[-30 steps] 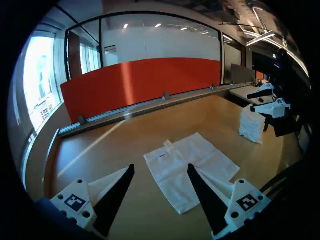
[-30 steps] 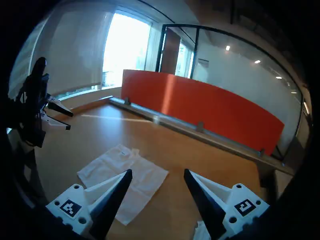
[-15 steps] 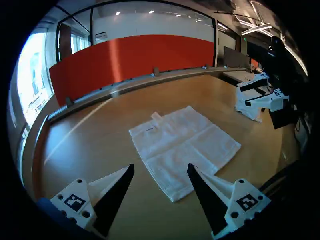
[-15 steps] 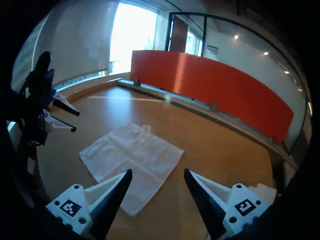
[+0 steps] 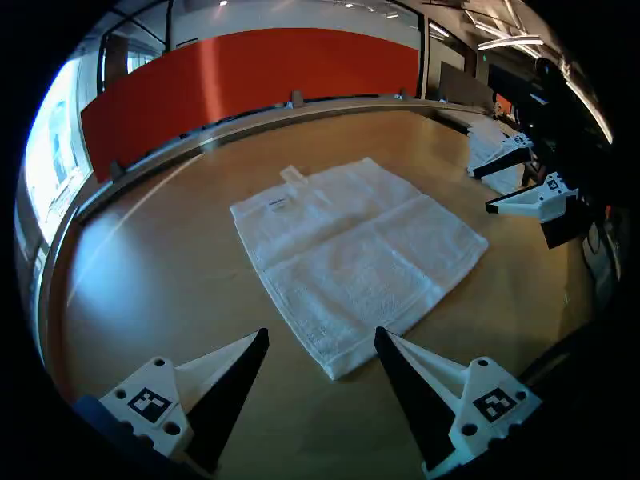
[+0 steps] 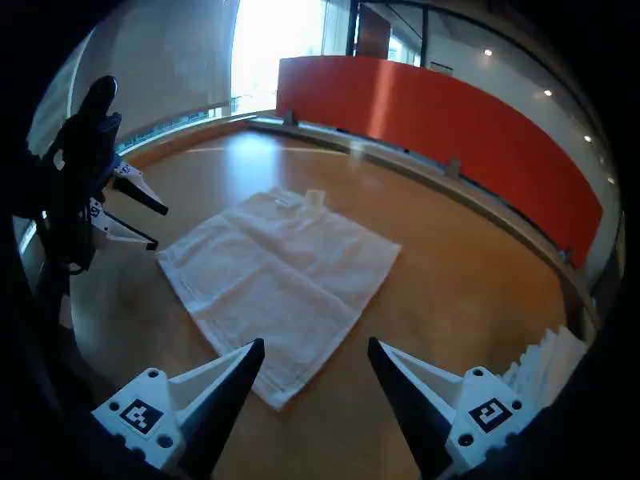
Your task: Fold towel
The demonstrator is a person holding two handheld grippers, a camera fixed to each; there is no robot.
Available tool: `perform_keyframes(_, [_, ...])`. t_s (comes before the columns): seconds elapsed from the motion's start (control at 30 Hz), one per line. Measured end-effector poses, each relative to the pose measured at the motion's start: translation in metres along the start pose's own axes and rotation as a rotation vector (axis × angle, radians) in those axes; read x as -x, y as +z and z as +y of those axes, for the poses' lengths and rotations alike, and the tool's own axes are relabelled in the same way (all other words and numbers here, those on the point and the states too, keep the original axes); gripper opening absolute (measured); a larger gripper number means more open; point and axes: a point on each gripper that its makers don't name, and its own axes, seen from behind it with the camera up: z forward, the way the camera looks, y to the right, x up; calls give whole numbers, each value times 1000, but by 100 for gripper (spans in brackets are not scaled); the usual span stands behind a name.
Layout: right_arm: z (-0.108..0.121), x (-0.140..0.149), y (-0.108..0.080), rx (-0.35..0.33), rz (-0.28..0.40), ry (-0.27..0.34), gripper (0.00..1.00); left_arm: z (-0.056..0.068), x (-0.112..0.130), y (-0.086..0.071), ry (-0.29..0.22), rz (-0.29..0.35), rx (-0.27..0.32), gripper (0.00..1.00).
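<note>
While left gripper (image 5: pixel 320 330) and right gripper (image 6: pixel 314 342) gape empty, the towel (image 5: pixel 352 248) lies flat. Its tag (image 5: pixel 293 174) bears print too small to read

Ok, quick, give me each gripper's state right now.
Left gripper: open, holding nothing.
Right gripper: open, holding nothing; the towel lies untouched.

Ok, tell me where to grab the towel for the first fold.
Take the towel by the near hemmed corner, coming in low from the near side. It lies spread flat on the table, so only an edge offers a pinch, and that corner sits just ahead of the open left tool.
</note>
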Motion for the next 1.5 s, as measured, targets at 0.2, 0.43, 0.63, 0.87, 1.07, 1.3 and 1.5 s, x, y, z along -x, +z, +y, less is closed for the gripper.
perform_keyframes(0.2, [-7, 27, 10, -17, -50, -21, 100, 7, 19, 11, 13, -40, 20, 98])
perform_keyframes(0.43, [-16, 55, 16, -52, -107, -40, 99, 13, 32, 19, 6, -70, 35, 99])
perform_keyframes(0.63, [-19, 64, 17, -68, -128, -41, 94, 15, 37, 21, 2, -85, 40, 98])
perform_keyframes(0.87, [-21, 67, 19, -82, -135, -32, 76, 16, 39, 20, 16, -97, 39, 96])
perform_keyframes(1.07, [-27, 71, 21, -106, -137, -21, 62, 18, 42, 19, 16, -106, 36, 87])
perform_keyframes(1.3, [-31, 73, 20, -125, -137, -12, 47, 16, 42, 18, 2, -118, 23, 74])
perform_keyframes(1.5, [-32, 73, 19, -124, -136, -5, 38, 14, 43, 17, -4, -126, 18, 65])
